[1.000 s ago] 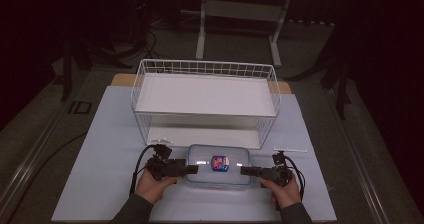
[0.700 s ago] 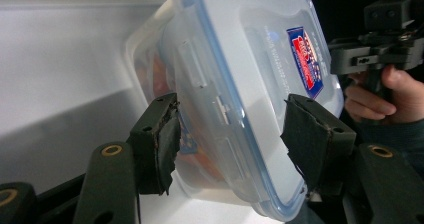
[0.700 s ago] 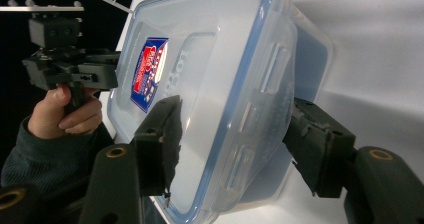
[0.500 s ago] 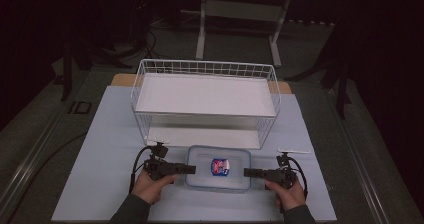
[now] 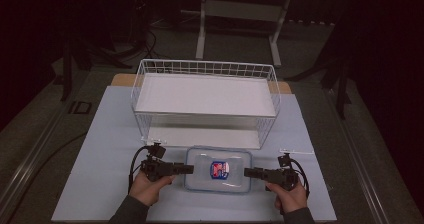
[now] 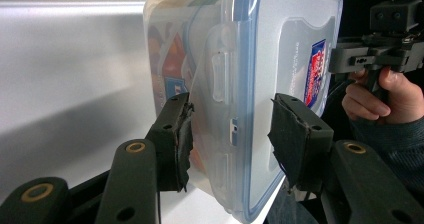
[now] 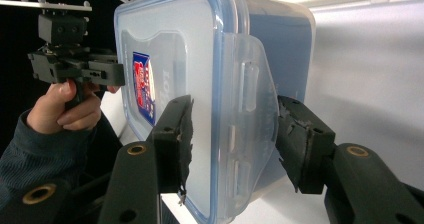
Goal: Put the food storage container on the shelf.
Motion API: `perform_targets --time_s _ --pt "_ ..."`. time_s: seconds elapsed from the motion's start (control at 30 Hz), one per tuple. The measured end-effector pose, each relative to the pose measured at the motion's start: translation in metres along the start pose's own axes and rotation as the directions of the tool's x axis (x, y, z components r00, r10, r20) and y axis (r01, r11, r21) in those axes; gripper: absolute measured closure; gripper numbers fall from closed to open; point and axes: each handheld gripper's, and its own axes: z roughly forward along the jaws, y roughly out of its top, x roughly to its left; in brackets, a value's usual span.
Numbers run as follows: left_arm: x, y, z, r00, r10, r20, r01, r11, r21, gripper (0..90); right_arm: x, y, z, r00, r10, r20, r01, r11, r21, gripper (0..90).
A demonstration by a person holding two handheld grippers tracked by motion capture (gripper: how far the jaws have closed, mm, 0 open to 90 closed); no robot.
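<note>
A clear plastic container (image 5: pixel 218 170) with a blue-rimmed lid and a red and blue label lies flat on the white table, just in front of the wire basket. My left gripper (image 5: pixel 187 169) points at its left end and my right gripper (image 5: pixel 248 172) at its right end. In the left gripper view the jaws (image 6: pixel 230 129) straddle the latch flap of the container (image 6: pixel 240 59), with one pad on the base and one on the lid. The right gripper (image 7: pixel 232 129) clamps the other end of the container (image 7: pixel 200 59) the same way. Both pairs of jaws have just been closing on it.
A white wire basket (image 5: pixel 205 69) with a white liner stands behind the container, its front wall close to the lid. Bare white tabletop (image 5: pixel 100 149) lies to the left and right of the hands. Cables trail from both grippers, and dark floor surrounds the table.
Both hands stay at the container's two ends. The hands and the container have shifted only slightly toward the near edge.
</note>
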Motion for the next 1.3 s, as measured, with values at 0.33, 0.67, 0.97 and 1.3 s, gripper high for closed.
perform_targets --time_s 0.33,0.67,0.97,1.3 --pt "-0.013 0.002 -0.009 0.999 0.044 0.0 -0.044 0.998 -0.045 51.5 0.014 0.005 -0.01 0.9978 -0.066 0.0 0.066 0.996 -0.053 50.6" --pt "-0.033 0.01 -0.026 0.9938 0.108 -0.024 -0.11 0.9907 -0.08 51.5 0.031 0.013 -0.019 0.9917 -0.128 -0.008 0.127 0.988 -0.087 50.5" --pt "-0.051 0.015 -0.041 0.9877 0.151 -0.04 -0.155 0.9811 -0.116 51.5 0.049 0.018 -0.03 0.9838 -0.179 -0.011 0.176 0.976 -0.125 50.5" --pt "-0.064 0.019 -0.055 0.9843 0.172 -0.041 -0.176 0.9719 -0.156 51.4 0.068 0.027 -0.039 0.9754 -0.22 -0.001 0.218 0.964 -0.15 50.6"
